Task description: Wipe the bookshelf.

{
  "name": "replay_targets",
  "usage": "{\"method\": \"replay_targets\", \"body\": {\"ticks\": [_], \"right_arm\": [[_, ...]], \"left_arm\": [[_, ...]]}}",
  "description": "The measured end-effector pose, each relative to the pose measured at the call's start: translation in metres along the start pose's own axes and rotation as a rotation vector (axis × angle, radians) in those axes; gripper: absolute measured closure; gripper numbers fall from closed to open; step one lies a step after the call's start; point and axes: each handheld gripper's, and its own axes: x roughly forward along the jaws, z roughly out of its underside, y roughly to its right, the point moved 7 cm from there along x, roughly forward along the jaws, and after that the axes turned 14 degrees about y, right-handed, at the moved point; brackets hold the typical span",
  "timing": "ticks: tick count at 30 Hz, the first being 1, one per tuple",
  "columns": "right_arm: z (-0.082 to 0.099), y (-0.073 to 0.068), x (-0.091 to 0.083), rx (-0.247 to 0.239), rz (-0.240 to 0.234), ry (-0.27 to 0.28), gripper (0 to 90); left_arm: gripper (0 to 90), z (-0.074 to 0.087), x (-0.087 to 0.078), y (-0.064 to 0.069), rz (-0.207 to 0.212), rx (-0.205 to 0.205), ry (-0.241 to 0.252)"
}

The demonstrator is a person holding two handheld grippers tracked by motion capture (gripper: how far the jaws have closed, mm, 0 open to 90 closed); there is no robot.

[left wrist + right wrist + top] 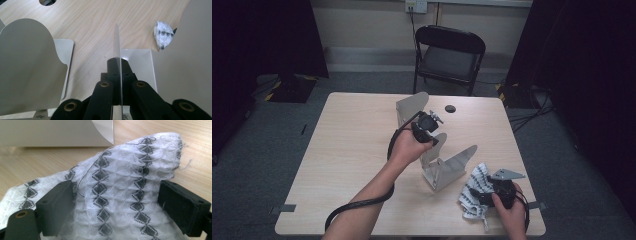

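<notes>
- We see the left gripper (pixel 430 131) clamped tight on the thin upright plate (pixel 117 50) of a grey metal bracket (pixel 447 167) mid-table.
- The right gripper (pixel 484 196) stands wide around the patterned white cloth (pixel 120 192) near the table's (pixel 352 150) front right corner; whether its pads actually press the fabric we cannot tell.

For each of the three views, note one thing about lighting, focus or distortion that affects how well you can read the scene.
High view: the table is evenly lit, the room's sides fall to near black. Left gripper view: the thin metal plate is sharp at its top edge, and the lens bows the nearby panels. Right gripper view: the patterned cloth is crisp, the jaws' near ends slightly soft.
</notes>
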Motion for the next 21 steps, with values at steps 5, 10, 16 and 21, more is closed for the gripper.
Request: {"method": "replay_targets", "body": {"ticks": [5,10,16,21], "right_arm": [[0.0,0.0,0.0,0.0,0.001,0.0,12.5],[0.0,0.0,0.0,-0.001,0.001,0.001,12.5],[0.0,0.0,0.0,0.0,0.001,0.0,12.5],[0.0,0.0,0.0,0.001,0.001,0.0,12.5]], "left_arm": [[90.0,-0.007,-0.007,-0.001,0.007,0.01,0.002],[90.0,-0.011,-0.011,-0.001,0.015,0.021,0.0],[90.0,-0.014,-0.015,0.001,0.023,0.032,0.008],[90.0,-0.02,-0.018,0.001,0.026,0.039,0.01]]}}
